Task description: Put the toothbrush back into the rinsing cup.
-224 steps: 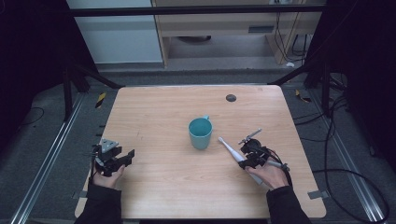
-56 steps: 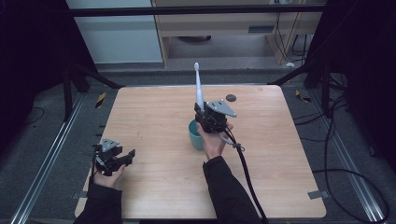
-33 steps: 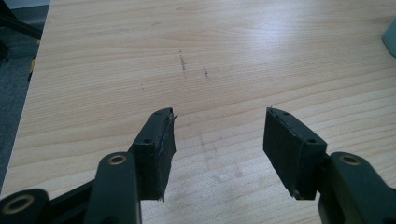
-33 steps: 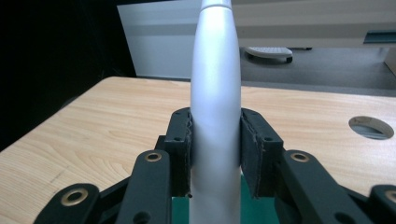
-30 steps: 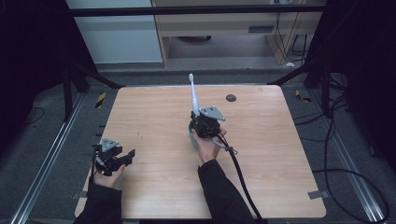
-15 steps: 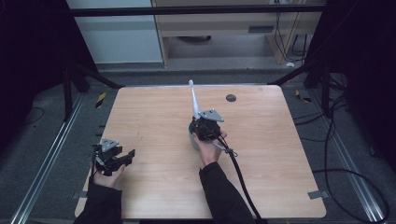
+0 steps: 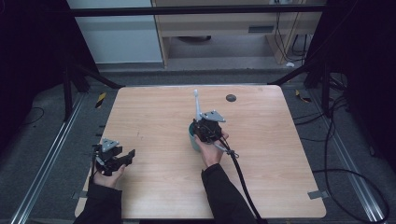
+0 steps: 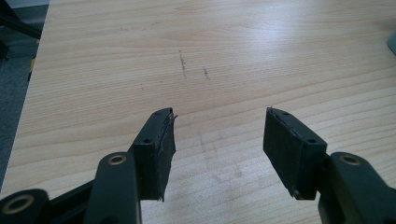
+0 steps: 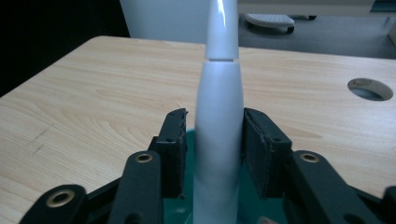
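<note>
Glossy white plastic toothbrush (image 9: 218,121), matt wood-grain table (image 9: 93,107), teal cup (image 7: 192,136)

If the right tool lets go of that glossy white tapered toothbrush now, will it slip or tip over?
Probably slippery: the glossy white tapered toothbrush shines and narrows upward between the right tool and its pads. Likely stiff, since it stands straight. Tall and slim, it may lean against the teal cup rather than stay upright.

My left tongs (image 8: 217,140) and right tongs (image 9: 212,149) are matte black, with worn rubber pads and brass-ringed screws behind each jaw. A grey three-cornered plate tops each, a black cable trails behind the right, and my sleeves are dark.
</note>
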